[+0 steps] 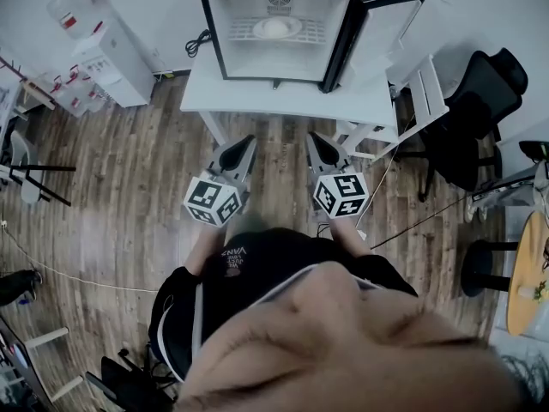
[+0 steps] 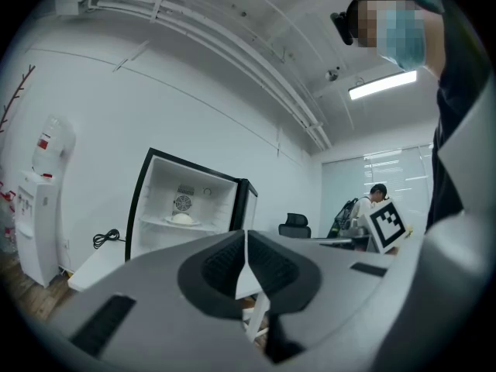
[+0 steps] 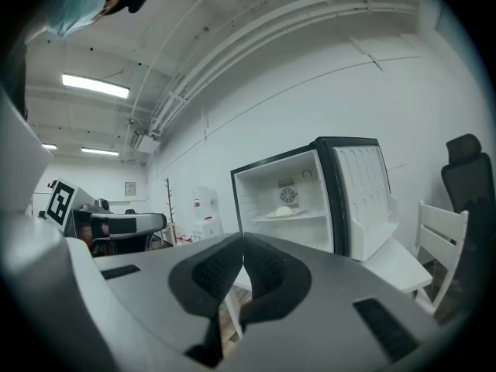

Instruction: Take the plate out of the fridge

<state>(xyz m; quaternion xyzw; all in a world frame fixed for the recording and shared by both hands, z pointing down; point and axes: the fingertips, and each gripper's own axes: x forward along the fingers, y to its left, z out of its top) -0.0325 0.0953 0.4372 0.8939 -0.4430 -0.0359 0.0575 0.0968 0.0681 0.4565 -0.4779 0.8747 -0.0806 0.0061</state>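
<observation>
A small black fridge (image 1: 274, 24) stands on a white table (image 1: 257, 101), its door (image 1: 386, 33) swung open to the right. On its wire shelf lies a white plate (image 1: 276, 28) with a pale mound on it, also visible in the left gripper view as the plate (image 2: 183, 219) and in the right gripper view as the plate (image 3: 285, 212). My left gripper (image 1: 243, 147) and right gripper (image 1: 317, 142) hover side by side well short of the table, pointing at the fridge. Both are shut and empty, the left gripper (image 2: 246, 235) and right gripper (image 3: 243, 242) with jaws pressed together.
A white water dispenser (image 1: 107, 45) stands at the back left. A white chair (image 1: 412, 101) and a black office chair (image 1: 480, 110) sit right of the table. A power cord (image 1: 199, 43) hangs left of the fridge. A round wooden table (image 1: 527, 273) is at far right.
</observation>
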